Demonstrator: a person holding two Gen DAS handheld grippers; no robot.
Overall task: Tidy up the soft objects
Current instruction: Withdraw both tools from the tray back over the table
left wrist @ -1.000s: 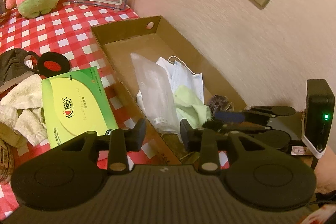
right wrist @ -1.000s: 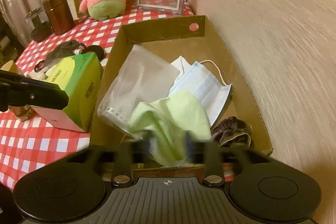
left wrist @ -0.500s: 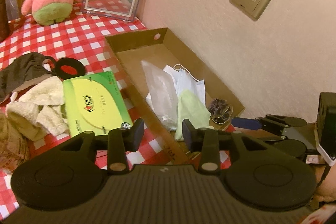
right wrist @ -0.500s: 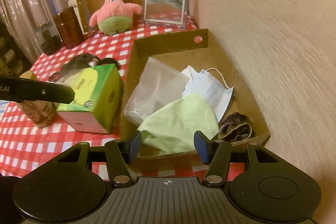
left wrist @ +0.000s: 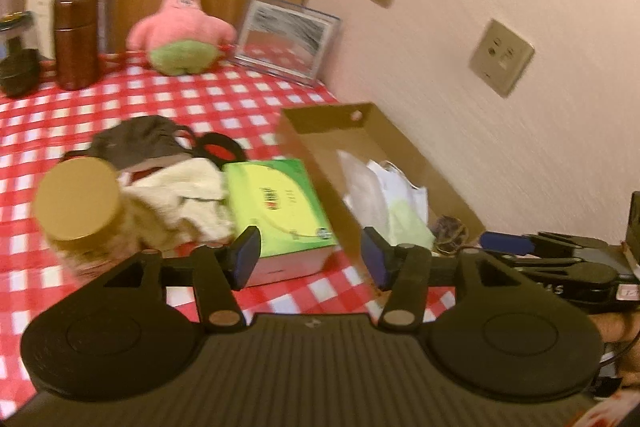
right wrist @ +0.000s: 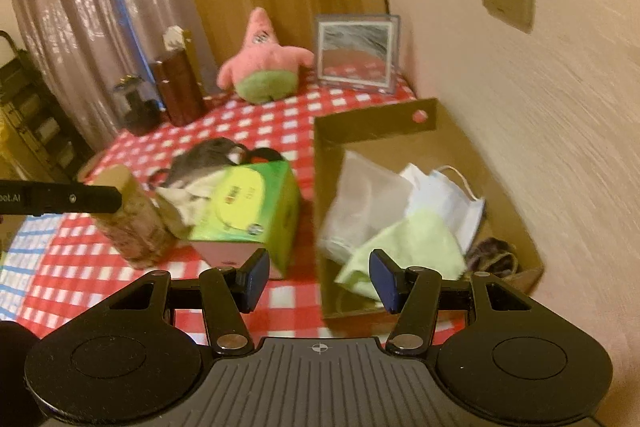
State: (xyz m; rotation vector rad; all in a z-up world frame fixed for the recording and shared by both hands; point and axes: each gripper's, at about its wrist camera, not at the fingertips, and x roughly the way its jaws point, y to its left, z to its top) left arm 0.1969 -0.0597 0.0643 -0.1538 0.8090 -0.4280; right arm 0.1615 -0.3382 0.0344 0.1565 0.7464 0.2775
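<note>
Against the wall at 3 o'clock, brown cardboard box [right wrist: 436, 143] on red-and-white checked tablecloth [right wrist: 276, 123]. Box holds pale green cloth [right wrist: 416, 243], white-blue face mask [right wrist: 448, 195], clear plastic bag [right wrist: 364, 195], dark scrunchie [right wrist: 494, 257] in near corner. Left gripper [left wrist: 310, 257] jaws opening, nothing between them. Right gripper [right wrist: 318, 277] jaws apart, empty, above box's near edge. Green tissue box [right wrist: 248, 211] just beside box at 9 o'clock, cream towel [left wrist: 180, 187] and dark fabric mask [left wrist: 140, 139] touching behind it. Gold-lidded jar [left wrist: 80, 207] further toward 9. Pink star plush [right wrist: 262, 63] and framed mirror [right wrist: 356, 51] at 12 o'clock.
</note>
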